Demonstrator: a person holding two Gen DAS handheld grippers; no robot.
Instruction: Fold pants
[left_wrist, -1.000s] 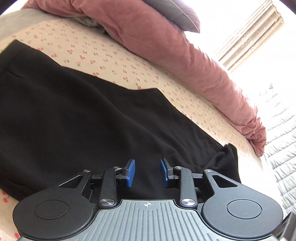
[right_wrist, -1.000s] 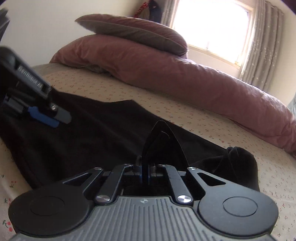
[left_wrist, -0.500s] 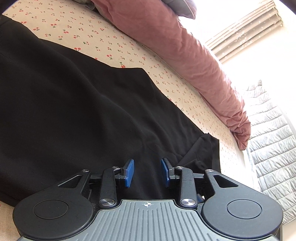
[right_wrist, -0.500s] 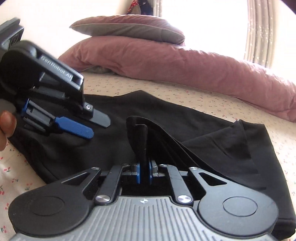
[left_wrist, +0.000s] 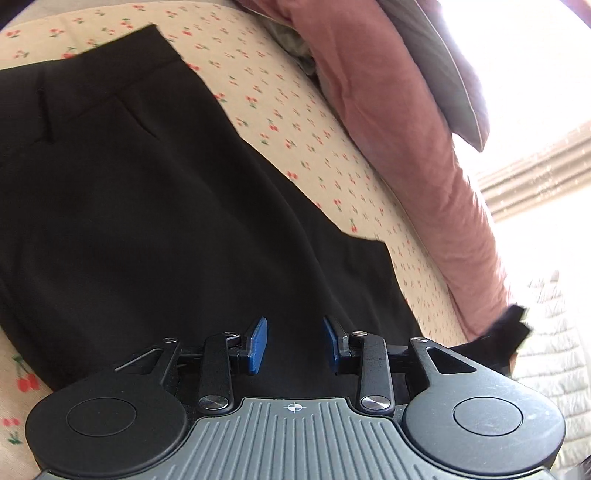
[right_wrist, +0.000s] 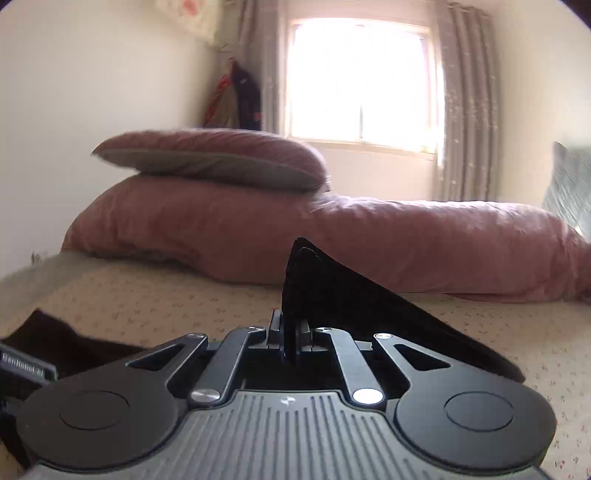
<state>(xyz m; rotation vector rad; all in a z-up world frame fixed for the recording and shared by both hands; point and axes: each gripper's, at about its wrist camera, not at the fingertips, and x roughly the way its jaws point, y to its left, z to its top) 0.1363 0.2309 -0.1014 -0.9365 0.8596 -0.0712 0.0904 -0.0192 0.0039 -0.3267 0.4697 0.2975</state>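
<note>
right hand-held gripper (right_wrist: 291, 341) pinching a lifted pants (left_wrist: 155, 221) corner just ahead | left hand-held gripper (left_wrist: 294, 341) hovering spread, empty, over pants lying on bed (left_wrist: 288, 122) | fold-over underway, not yet laid down

My tongs work in a home bedroom: cherry-print bedsheet (left_wrist: 295, 122), pink duvet (right_wrist: 406, 240), far curtained window (right_wrist: 362, 81).

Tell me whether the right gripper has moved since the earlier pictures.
Yes. The right gripper, shut on the black pants, rose: the pink duvet sits lower in its view.
</note>
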